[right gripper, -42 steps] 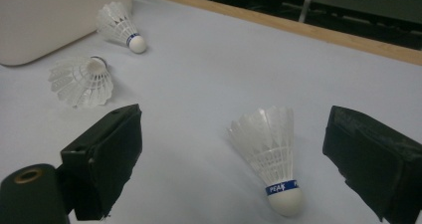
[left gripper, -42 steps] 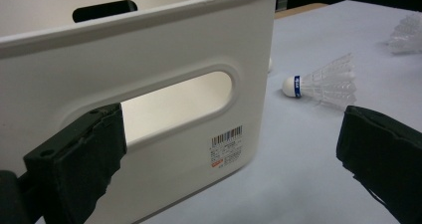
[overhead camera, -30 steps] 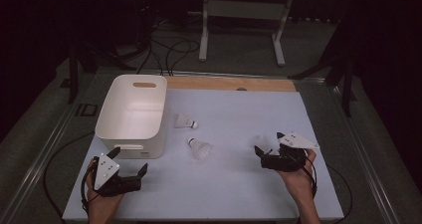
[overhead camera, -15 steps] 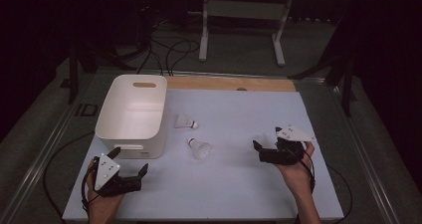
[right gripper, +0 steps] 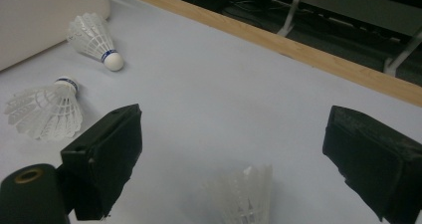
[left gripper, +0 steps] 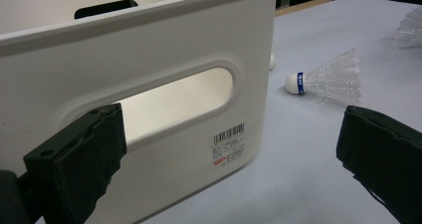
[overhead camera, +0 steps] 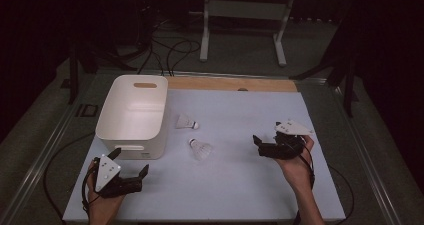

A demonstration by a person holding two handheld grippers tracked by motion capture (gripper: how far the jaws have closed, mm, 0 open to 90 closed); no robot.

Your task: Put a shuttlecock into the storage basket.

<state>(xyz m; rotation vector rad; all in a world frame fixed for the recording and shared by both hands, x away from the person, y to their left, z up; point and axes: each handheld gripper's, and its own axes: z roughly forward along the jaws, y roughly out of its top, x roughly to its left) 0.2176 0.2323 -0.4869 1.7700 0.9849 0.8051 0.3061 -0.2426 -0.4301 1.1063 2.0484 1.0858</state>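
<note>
Right hand-held gripper (right gripper: 239, 149) spread, shuttlecock (right gripper: 244, 194) between jaws at 6 o'clock on counter (right gripper: 239, 74). Judged featherlight, skirt crushable: pinch cork gently. Left hand-held gripper (overhead camera: 131, 170) spread, idle.

My right hand-held gripper (overhead camera: 263, 146) is what has moved. A second ago it sat lower and nearer my side of the tabletop (overhead camera: 240, 185), with a shuttlecock (right gripper: 243, 196) showing as a pale shape just beside its front, on the side toward the white bin (overhead camera: 131, 116). Over the last second I have carried it a little farther from me, up the tabletop, and slightly toward the bin. Its jaws, spread wide, now stand to either side of that shuttlecock: in the right gripper view the white skirt rises between them, touching neither. In the high view the gripper now covers the shuttlecock.
</note>
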